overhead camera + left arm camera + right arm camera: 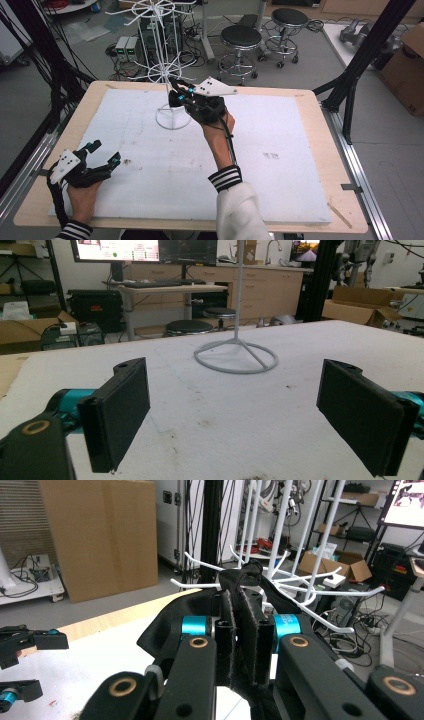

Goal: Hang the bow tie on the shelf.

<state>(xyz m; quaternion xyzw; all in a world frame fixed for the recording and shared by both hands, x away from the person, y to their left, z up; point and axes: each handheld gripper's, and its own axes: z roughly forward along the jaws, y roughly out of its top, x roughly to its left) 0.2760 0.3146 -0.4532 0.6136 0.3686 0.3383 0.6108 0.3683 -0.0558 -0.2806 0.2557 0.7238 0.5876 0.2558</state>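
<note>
1. A person sits at a wooden table [320, 130] with a white board [280, 175] lying on top of it.
2. The person holds 1 gripper in each hand.
3. The left gripper [102, 155] is low over the board, near the near left corner of the table.
4. Its 2 black jaws are spread wide, with nothing between them. In the left gripper view, bare white board shows in the gap between the jaws.
5. The right gripper [176, 97] is held up over the far middle of the board, right beside a white wire rack [167, 75].
6. Its jaws are pressed close together on a black cloth [245, 625]. The cloth is squeezed flat between the 2 pads and spills out on the left side of the jaws.
7. In the right gripper view, the top of the cloth is up against the white arms of the rack [300, 582]. It is hard to tell if the cloth hangs on an arm or just touches it.
8. The rack stands on a round ring foot [235, 357] on the far part of the board, with a thin pole going up from the middle.
9. On the floor behind the table stand 2 black round stools [240, 37].
10. A brown box [407, 65] sits by the far right of the room.
</note>
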